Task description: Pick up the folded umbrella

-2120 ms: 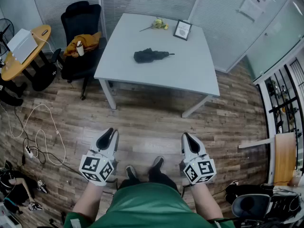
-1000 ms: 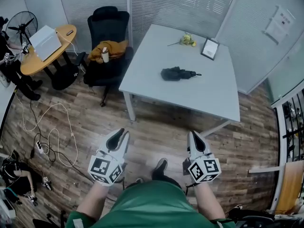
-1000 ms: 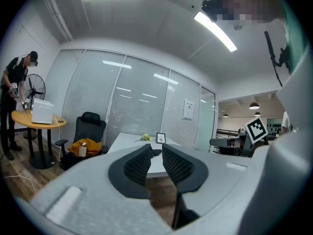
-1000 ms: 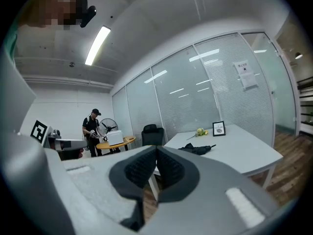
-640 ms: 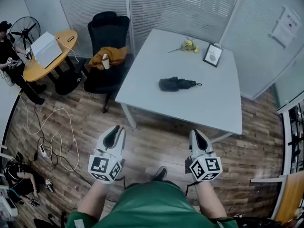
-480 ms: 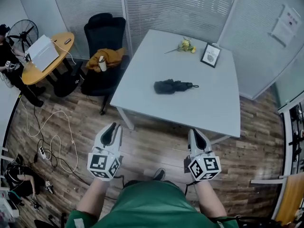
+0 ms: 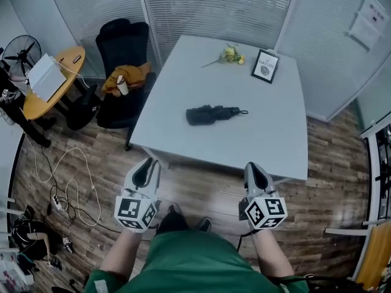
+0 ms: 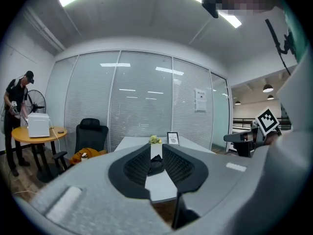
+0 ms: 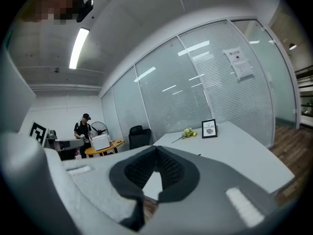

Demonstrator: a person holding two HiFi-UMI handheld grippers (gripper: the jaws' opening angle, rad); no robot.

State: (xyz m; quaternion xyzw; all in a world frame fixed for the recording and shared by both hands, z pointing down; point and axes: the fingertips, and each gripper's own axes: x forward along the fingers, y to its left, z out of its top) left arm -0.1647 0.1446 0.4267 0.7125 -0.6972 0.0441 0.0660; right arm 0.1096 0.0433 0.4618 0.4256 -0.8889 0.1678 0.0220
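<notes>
A pale grey table [image 7: 269,133] stands on a wooden floor [image 7: 333,182] in front of glass walls with blinds [image 7: 214,5]. At its far edge lie yellow flowers [image 7: 230,54], and a small framed picture [image 7: 264,65] stands just beside them. Left of the table is a black office chair [image 7: 121,41] with an orange cloth [image 7: 128,77] and a white bottle [image 7: 122,87] on its seat. Further left, a round wooden side table [image 7: 67,63] carries a white box [image 7: 44,78]. A fan [image 7: 15,49] and a person in black [image 8: 16,106] are beside it. White cable [image 7: 64,176] loops across the floor.
</notes>
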